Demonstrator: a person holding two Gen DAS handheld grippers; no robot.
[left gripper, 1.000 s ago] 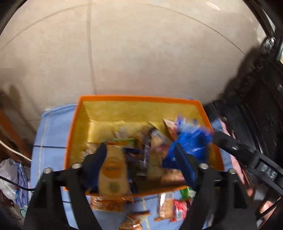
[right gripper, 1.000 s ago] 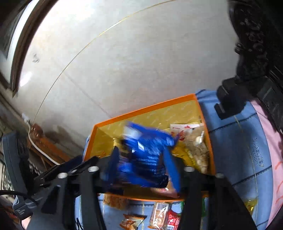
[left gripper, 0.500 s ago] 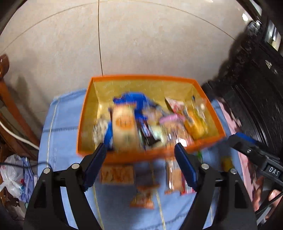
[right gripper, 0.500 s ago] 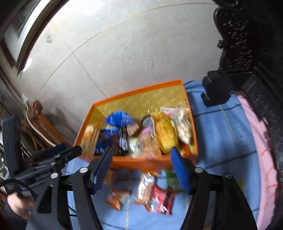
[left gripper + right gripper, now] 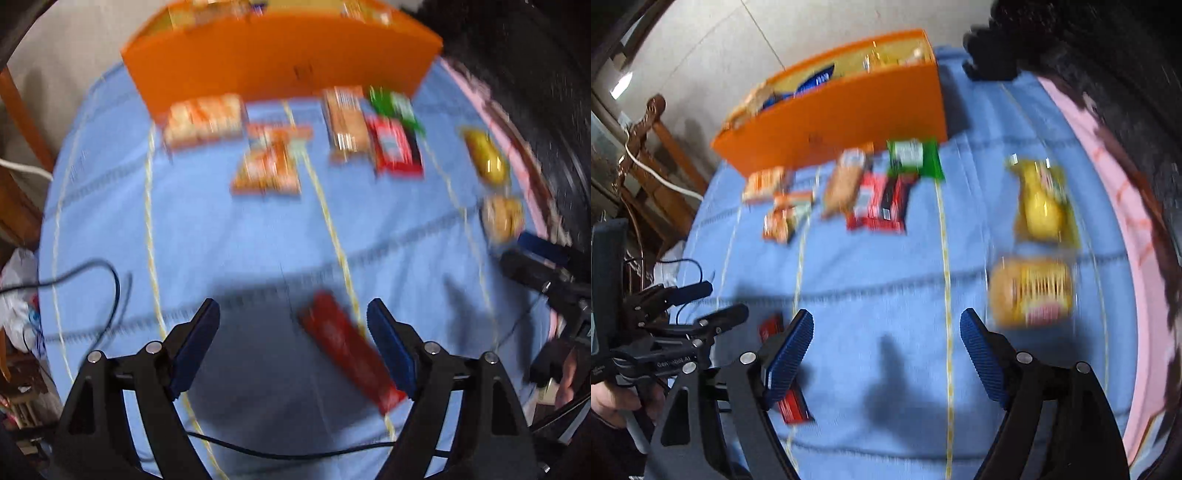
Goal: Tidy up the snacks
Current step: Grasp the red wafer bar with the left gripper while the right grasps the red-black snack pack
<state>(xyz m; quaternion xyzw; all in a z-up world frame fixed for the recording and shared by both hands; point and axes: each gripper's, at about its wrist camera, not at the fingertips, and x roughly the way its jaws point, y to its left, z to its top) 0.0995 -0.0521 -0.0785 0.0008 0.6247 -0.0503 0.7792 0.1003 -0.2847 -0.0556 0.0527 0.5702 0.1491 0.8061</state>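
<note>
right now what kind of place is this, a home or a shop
Most likely a home. Snacks lie on a blue quilted cloth with a pink edge, like a bedspread, beside an orange box, over a tiled floor, with carved dark wooden furniture alongside.

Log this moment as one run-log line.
left gripper: opening, empty, above red bar | right gripper: opening, empty | orange box: holds snacks | more packets on blue cloth

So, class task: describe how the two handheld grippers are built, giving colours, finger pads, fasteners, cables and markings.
Both the left gripper and right gripper have black angular frames, silver bolts and ribbed blue pads. A thin black cable trails below the left gripper, whose body bears white lettering in the right wrist view.
</note>
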